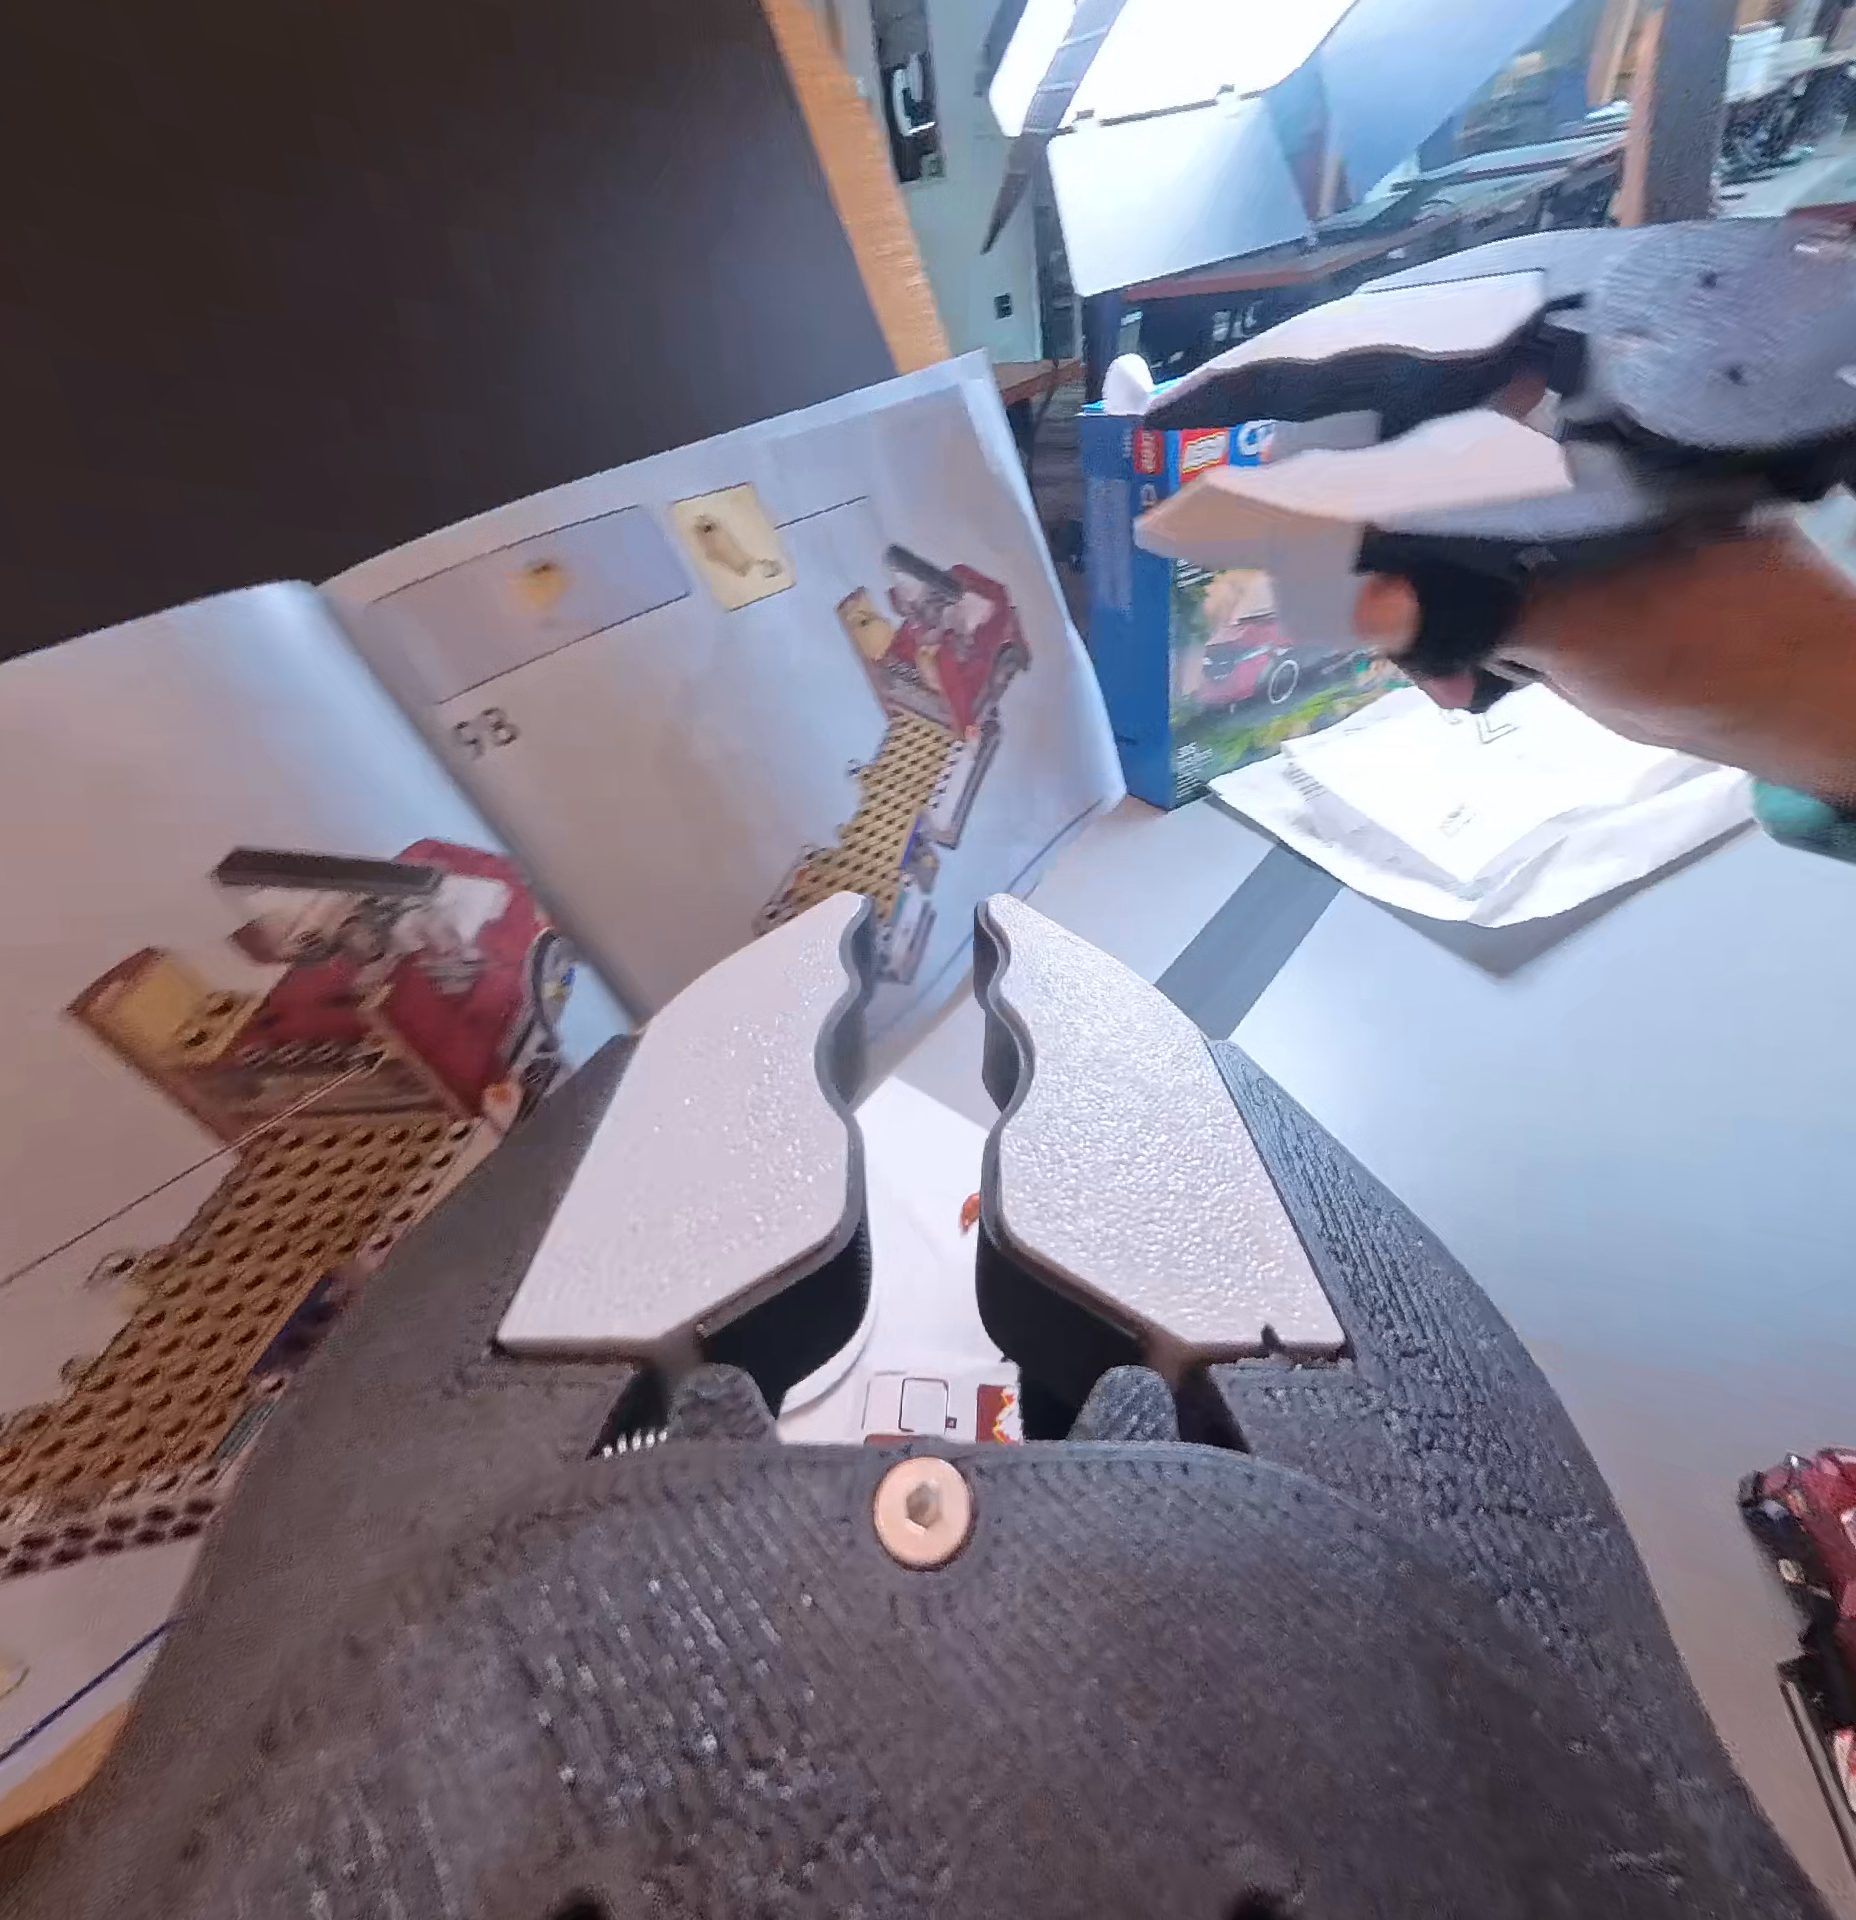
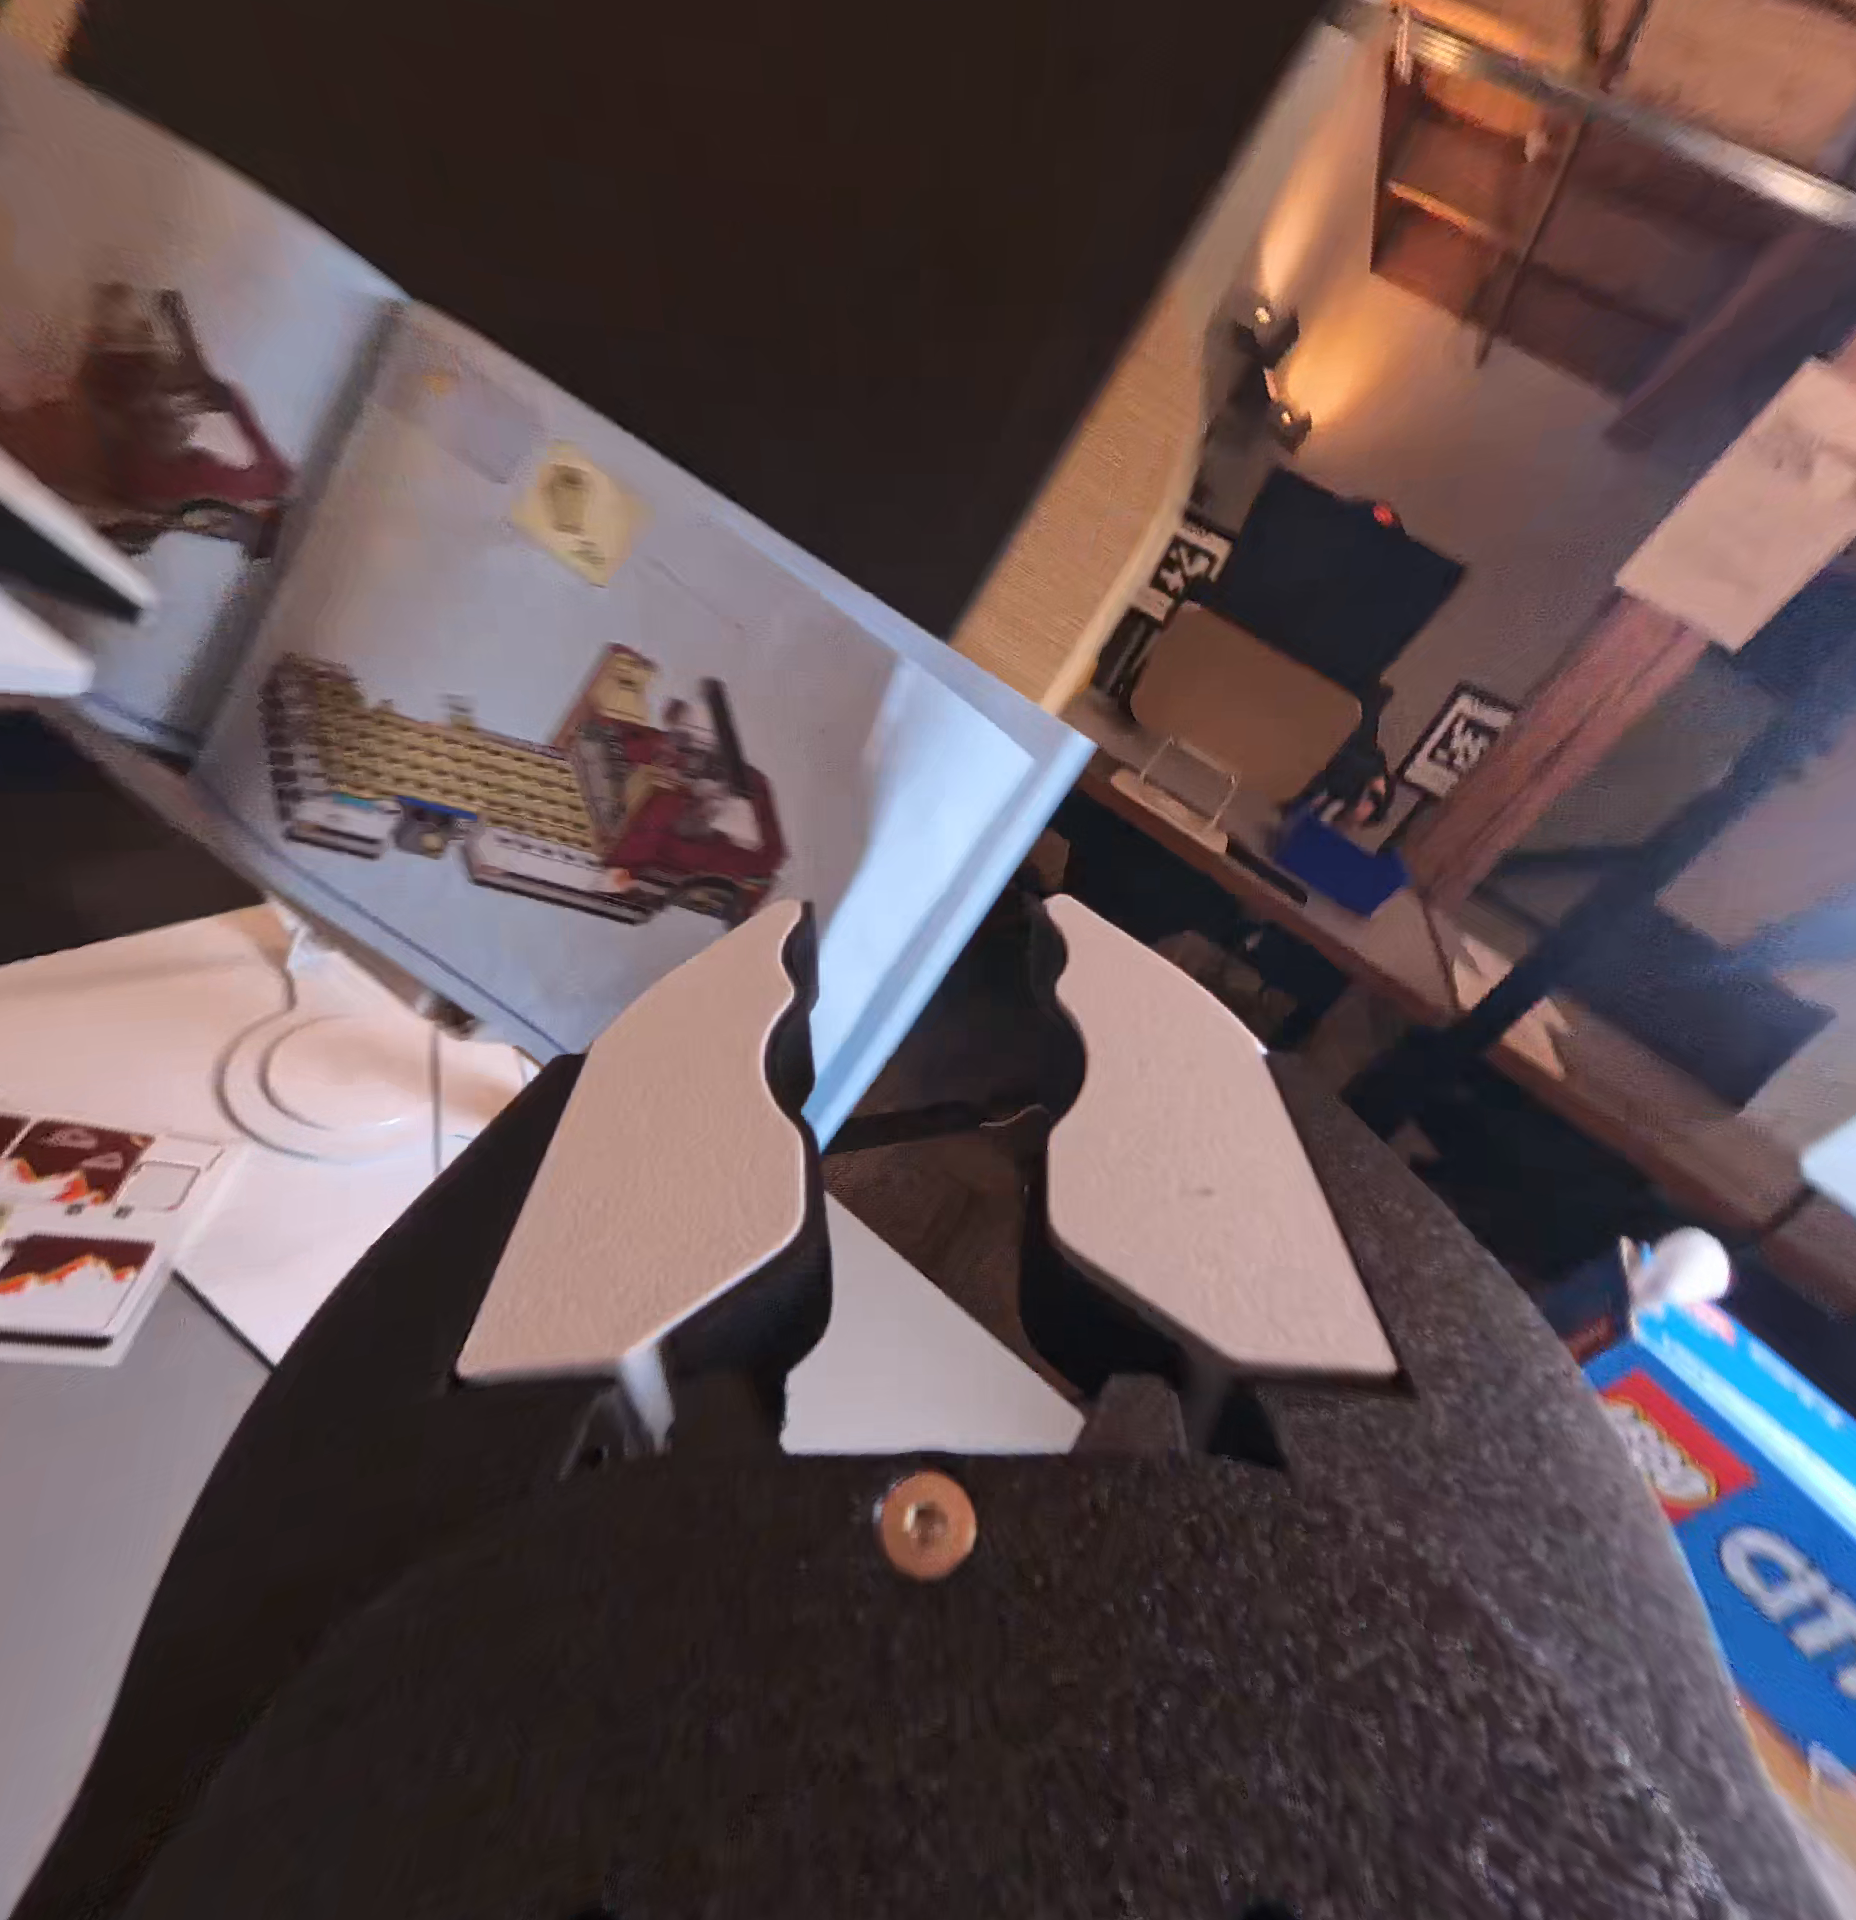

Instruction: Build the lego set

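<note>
Both tongs stand apart with nothing between their fingers. Left tongs hover low over the grey tabletop, their tips just before the lower edge of the open instruction booklet, which stands propped and tilted from nine o'clock to twelve o'clock in the left wrist view. Its right page edge runs down toward one o'clock of the tips, where a dark seam crosses the tabletop. Right tongs show at two o'clock in that same view, held in the air by a person's hand, well above the tabletop and clear of the booklet's right edge. In the right wrist view the right tongs sit at the booklet's outer corner; the page edge passes close by the left finger, and I cannot tell whether it touches. Behind the right tongs stands the blue set box, upright, with white paper bags lying flat just in front of it. A sticker sheet lies on white paper at nine o'clock in the right wrist view, beside a round white stand base. Partly built red lego model rests at four o'clock of the left tongs, cut off by the frame. Bare tabletop stretches between the left tongs, the bags and the model.
</note>
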Demonstrator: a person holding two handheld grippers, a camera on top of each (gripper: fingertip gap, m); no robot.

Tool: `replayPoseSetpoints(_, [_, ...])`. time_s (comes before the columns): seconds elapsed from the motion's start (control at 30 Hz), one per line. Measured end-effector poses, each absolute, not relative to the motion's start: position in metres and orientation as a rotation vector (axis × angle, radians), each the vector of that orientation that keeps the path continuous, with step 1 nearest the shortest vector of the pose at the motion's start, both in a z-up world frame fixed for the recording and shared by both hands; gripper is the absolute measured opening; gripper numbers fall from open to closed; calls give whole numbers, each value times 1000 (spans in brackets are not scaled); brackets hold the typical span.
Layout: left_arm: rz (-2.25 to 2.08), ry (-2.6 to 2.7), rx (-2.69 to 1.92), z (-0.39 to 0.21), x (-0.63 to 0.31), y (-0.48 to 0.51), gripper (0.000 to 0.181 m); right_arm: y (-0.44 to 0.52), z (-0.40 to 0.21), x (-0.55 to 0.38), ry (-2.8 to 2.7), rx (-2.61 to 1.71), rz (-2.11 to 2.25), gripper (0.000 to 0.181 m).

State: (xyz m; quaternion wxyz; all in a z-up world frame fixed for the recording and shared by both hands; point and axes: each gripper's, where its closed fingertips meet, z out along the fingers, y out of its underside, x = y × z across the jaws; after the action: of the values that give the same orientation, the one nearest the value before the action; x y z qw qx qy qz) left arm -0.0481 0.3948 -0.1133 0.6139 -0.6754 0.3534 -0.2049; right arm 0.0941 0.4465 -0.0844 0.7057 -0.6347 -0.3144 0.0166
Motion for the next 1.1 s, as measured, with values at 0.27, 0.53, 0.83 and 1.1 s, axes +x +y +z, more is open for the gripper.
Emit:
replayPoseSetpoints(0.27, [-538, 658, -1631, -124, -60, 415, 26, 457, -97, -29, -1128, -1378, -213, 91])
replayPoseSetpoints(0.53, [-544, 616, -1644, -133, -53, 430, 21, 476, -91, -28, -1089, -1358, -407, 51])
replayPoseSetpoints(0.83, [-497, 606, -1668, -134, -49, 434, 20, 473, -91, -20, -1004, -1310, -450, 59])
replayPoseSetpoints(1.1, [-470, 593, -1670, -135, -49, 436, 20, 485, -90, 1, -904, -1455, -336, 58])
